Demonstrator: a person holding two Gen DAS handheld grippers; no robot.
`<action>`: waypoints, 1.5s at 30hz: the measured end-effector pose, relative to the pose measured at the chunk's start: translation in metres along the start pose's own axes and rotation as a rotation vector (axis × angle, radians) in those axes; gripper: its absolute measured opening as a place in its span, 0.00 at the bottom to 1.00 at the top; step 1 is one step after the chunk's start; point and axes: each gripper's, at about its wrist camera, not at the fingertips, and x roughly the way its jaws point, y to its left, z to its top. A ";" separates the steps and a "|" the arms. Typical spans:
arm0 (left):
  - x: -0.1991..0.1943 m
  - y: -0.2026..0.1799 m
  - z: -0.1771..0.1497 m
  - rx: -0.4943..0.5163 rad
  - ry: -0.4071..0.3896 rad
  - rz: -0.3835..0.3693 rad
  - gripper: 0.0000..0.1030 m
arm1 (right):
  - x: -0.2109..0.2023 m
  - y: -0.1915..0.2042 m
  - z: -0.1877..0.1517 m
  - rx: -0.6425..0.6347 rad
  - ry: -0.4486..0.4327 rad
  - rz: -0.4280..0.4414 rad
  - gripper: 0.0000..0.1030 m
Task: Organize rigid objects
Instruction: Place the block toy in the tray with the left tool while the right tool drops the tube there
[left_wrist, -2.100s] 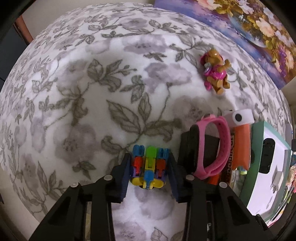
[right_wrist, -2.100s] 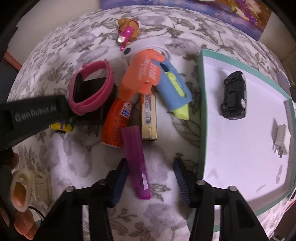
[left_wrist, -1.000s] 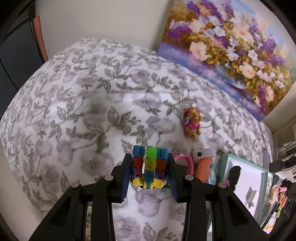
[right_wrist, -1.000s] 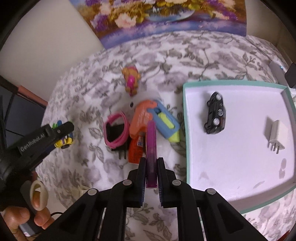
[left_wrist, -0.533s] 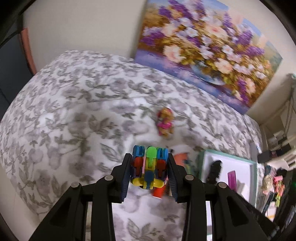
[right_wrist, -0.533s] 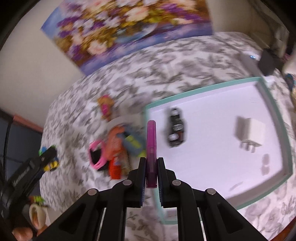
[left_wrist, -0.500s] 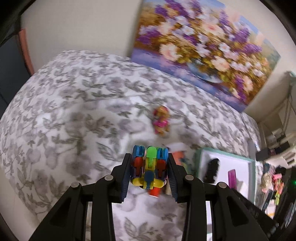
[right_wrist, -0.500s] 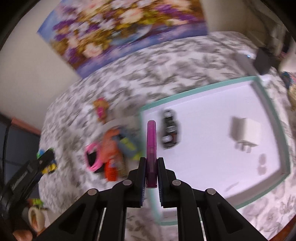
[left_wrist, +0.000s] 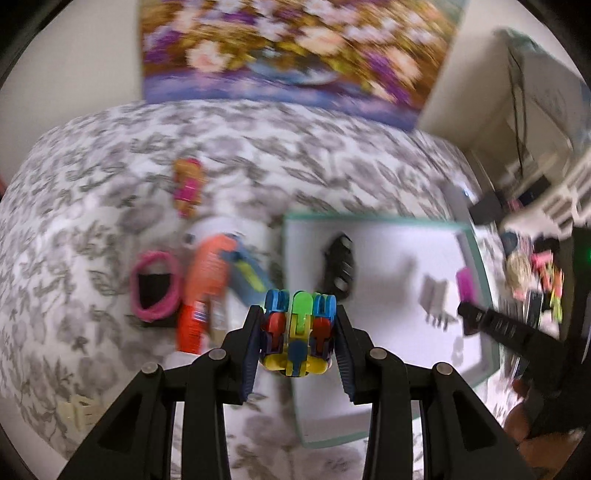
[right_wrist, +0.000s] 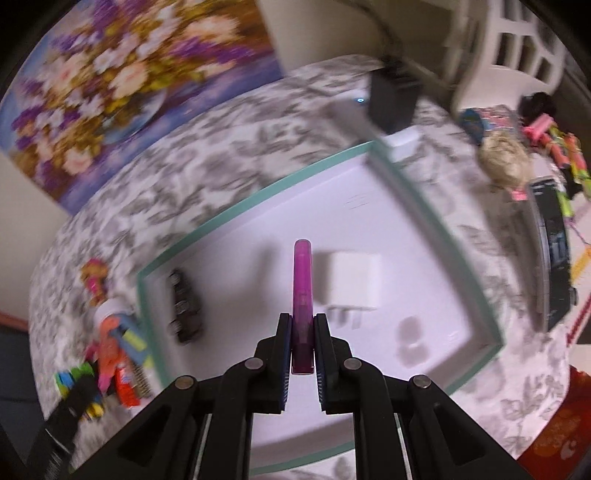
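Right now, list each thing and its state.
Left gripper: shut on the multicoloured toy.
Right gripper: shut on the purple stick, over the tray.
Black toy car: in tray.
White charger: in tray.

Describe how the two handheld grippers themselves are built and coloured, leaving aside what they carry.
Both are matte black plastic. The left gripper and right gripper each have two angular fingers lined with ribbed dark blue pads, and silver round pivot pins at the linkage joints. No cables or sleeves show, and motion blur hides any markings.
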 end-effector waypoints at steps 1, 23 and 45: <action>0.005 -0.007 -0.003 0.018 0.010 0.003 0.37 | -0.001 -0.004 0.000 0.007 -0.006 -0.012 0.12; 0.060 -0.040 -0.025 0.131 0.119 0.062 0.37 | 0.025 -0.049 0.006 0.095 0.033 -0.206 0.12; 0.066 -0.040 -0.026 0.141 0.140 0.078 0.37 | 0.042 -0.052 0.003 0.080 0.105 -0.194 0.12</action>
